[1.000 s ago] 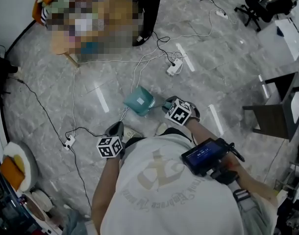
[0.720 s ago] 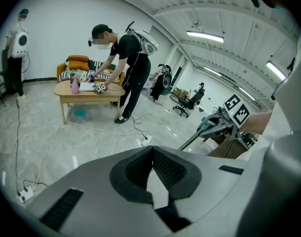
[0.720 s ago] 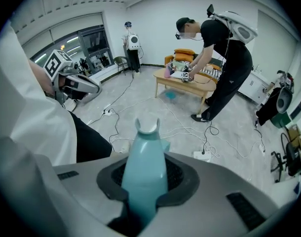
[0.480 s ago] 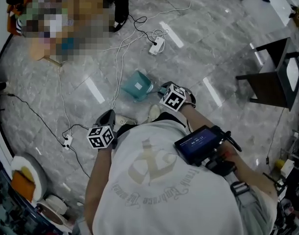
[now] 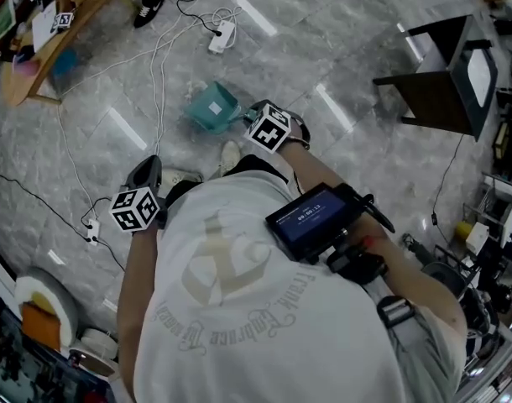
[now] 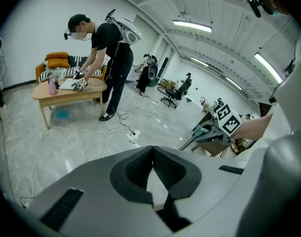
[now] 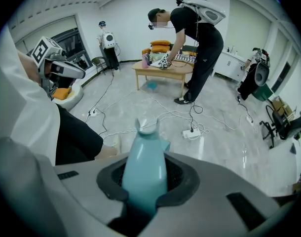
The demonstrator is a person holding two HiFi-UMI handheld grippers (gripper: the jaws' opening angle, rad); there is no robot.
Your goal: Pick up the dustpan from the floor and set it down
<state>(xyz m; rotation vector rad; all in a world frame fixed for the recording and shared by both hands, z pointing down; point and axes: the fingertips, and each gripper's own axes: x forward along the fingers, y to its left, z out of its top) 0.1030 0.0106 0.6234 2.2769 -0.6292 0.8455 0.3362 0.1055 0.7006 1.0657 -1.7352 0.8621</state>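
Dustpan [image 5: 212, 107] – leftward now, in right gripper [image 5: 243, 116]

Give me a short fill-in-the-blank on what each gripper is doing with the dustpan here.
The right gripper's jaws are closed on the teal plastic dustpan's ____.
The left gripper's jaws are shut and hold ____.
The white power strip lies on the ____.
Missing words: handle; nothing; floor.

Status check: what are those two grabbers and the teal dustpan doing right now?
Right gripper shut on dustpan handle. Left gripper shut, empty. Cables and power strip lie just beyond dustpan.
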